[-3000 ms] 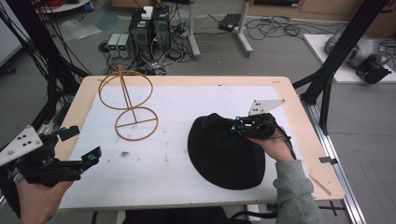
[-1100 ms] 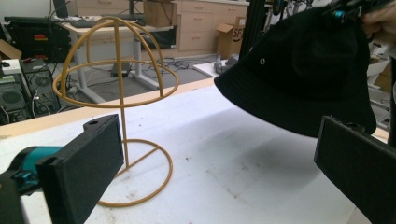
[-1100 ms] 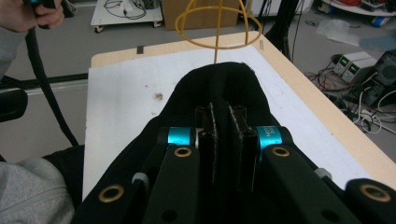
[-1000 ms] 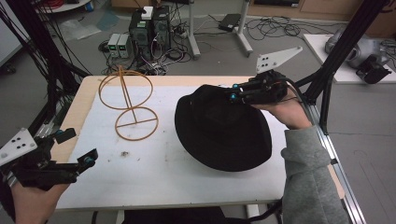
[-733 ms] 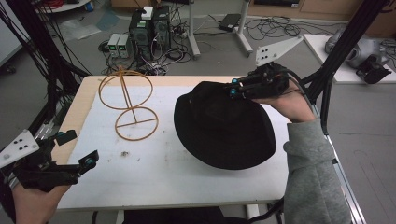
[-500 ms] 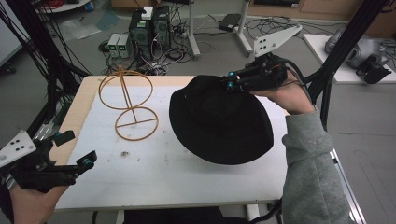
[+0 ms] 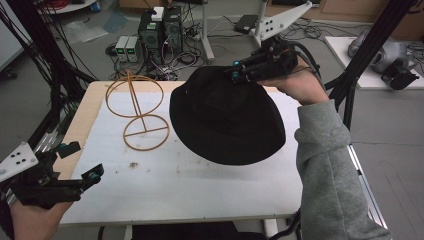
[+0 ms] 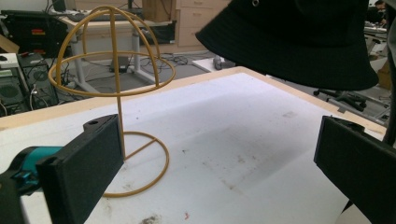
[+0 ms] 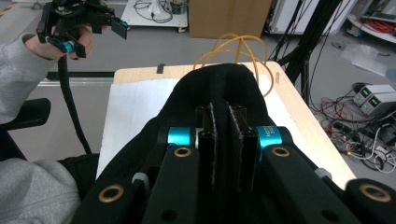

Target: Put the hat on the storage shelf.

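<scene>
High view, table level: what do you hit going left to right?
Left gripper at the near left corner → yellow wire hat stand → black hat held up off the white table → right gripper, jaws shut on the hat's far edge.

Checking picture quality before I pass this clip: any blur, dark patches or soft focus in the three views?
High view: dim, even light, the black hat shows little detail, no motion blur. Left gripper view: near jaws slightly soft, wire hat stand sharp. Right gripper view: right gripper and hat merge into one dark mass.
</scene>
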Tool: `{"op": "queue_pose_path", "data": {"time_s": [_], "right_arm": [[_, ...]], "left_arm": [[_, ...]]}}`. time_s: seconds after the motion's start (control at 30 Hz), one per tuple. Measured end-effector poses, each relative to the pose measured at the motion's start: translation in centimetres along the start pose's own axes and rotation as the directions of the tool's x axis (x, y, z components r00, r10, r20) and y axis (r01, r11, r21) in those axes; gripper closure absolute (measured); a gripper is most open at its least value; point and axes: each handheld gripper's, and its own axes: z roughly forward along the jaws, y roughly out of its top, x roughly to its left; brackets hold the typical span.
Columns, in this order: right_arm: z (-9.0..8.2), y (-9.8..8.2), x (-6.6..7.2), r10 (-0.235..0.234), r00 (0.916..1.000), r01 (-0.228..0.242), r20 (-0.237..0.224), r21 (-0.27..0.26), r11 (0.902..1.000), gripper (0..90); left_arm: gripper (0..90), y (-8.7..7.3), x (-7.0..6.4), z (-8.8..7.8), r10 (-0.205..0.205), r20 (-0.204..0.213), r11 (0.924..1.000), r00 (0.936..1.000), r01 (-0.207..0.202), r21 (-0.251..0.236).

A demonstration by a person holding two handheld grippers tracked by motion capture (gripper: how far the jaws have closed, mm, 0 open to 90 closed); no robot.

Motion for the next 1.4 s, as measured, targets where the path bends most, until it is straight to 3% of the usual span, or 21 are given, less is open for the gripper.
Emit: {"op": "queue_pose_path", "data": {"time_s": [0.33, 0.6, 0.8, 1.07, 1.4], "right_arm": [[1.9, 3.9, -1.8, -0.052, 0.9980, 0.052, -0.037, 0.006, 0.9986, 83.9], [3.1, 5.1, -3.3, -0.058, 0.9940, 0.054, -0.093, -0.045, 0.9975, 83.8], [4.7, 6.0, -3.5, -0.079, 0.9891, 0.073, -0.124, -0.054, 0.9959, 83.8], [6.9, 7.9, -3.4, -0.108, 0.9849, 0.099, -0.135, -0.070, 0.9926, 83.8], [9.2, 9.8, -4.5, -0.121, 0.9852, 0.112, -0.122, -0.080, 0.9906, 83.9]], "left_arm": [[1.7, 0.0, -0.3, -1.0, 0.005, -0.017, 0.9999, 0.9998, -0.006, -0.010], [1.7, -0.2, -0.7, -0.5, 0.016, -0.015, 0.9997, 0.9998, -0.016, 0.017], [1.7, -0.5, -0.6, -0.3, 0.007, -0.018, 0.9997, 0.9998, -0.007, 0.024], [1.7, -0.6, -0.8, -0.4, 0.010, -0.018, 0.9995, 0.9998, -0.010, 0.029], [1.7, -0.9, -0.7, -1.1, 0.006, -0.030, 0.9995, 0.9995, -0.005, 0.030]]}}
